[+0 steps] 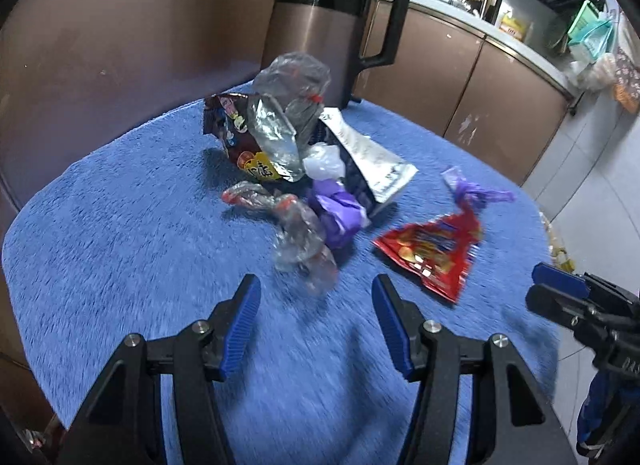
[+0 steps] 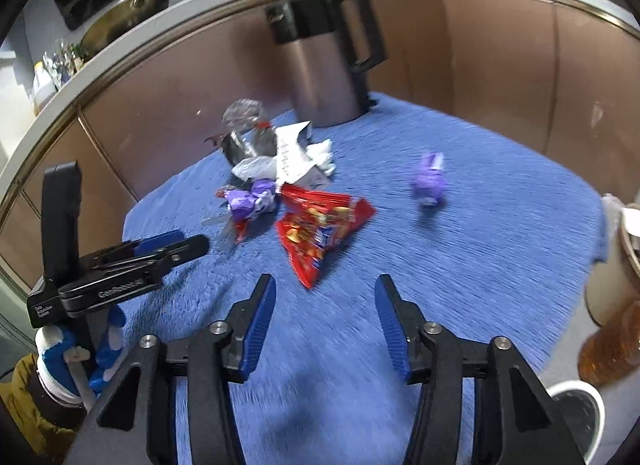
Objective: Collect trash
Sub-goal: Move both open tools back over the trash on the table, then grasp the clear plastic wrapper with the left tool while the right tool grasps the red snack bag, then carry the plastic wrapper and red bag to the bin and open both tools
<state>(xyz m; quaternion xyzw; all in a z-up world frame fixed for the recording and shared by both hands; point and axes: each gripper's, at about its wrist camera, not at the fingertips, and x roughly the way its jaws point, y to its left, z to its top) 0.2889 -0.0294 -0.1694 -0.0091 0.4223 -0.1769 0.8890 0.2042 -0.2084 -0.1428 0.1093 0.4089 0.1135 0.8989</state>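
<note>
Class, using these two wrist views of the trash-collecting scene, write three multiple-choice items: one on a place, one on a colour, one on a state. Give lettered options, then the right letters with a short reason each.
1. Where does the tall kettle stand?
A. at the far edge of the blue cloth, behind the trash pile
B. on the floor
C. lying on the red snack packet

2. What colour is the small wrapper lying alone, apart from the pile?
A. green
B. purple
C. yellow

3. What is the state of the right tool?
A. shut on the red packet
B. shut, empty
C. open, holding nothing

Answers:
1 A, it stands upright on the cloth beyond the wrappers.
2 B, it looks purple in the right wrist view.
3 C, its blue pads stand apart with only cloth between them, short of the red snack packet.
</note>
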